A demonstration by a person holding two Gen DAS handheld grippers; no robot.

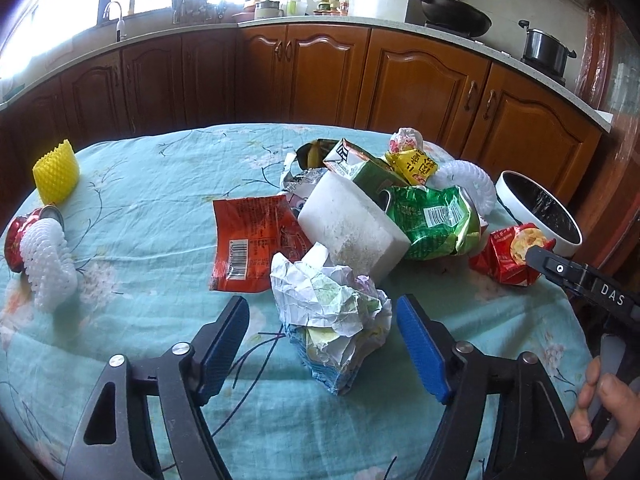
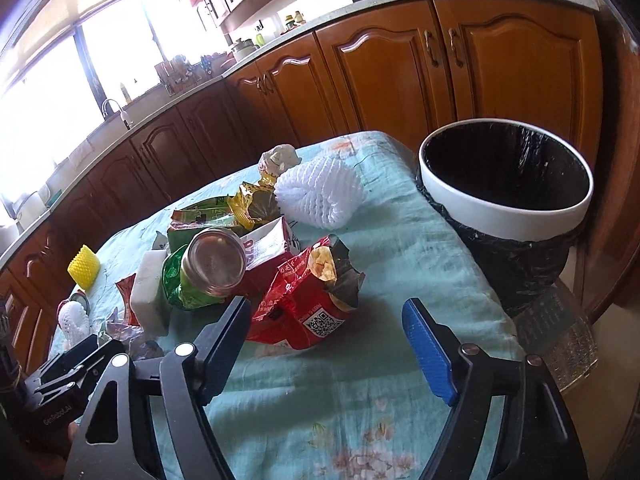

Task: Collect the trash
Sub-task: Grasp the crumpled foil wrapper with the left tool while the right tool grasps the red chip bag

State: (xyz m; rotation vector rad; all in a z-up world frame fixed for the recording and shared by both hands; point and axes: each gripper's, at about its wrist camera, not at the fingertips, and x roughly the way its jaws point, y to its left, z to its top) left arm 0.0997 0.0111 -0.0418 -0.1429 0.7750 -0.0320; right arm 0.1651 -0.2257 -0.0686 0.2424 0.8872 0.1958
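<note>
The left gripper [image 1: 322, 346] gapes wide around crumpled paper [image 1: 332, 304] at bottom centre. The right gripper [image 2: 328, 344], also spread, faces a red wrapper [image 2: 308, 300]; only its view shows the whole bin [image 2: 506, 216], upper right.

Each hand-held gripper [image 1: 322, 344] [image 2: 328, 344] — black frame, silver screws, blue ribbed pads — plus bare-skinned fingers [image 1: 600, 400].

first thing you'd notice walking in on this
A heap of trash in the middle of the teal floral tablecloth: a white foam block, a green snack bag and a red wrapper. Nearest, a crumpled paper wad lies between the fingers of the open left tool. At the table's right edge stands a white-rimmed bin with a black liner, beyond the open right tool, which points at a torn red packet.
</note>
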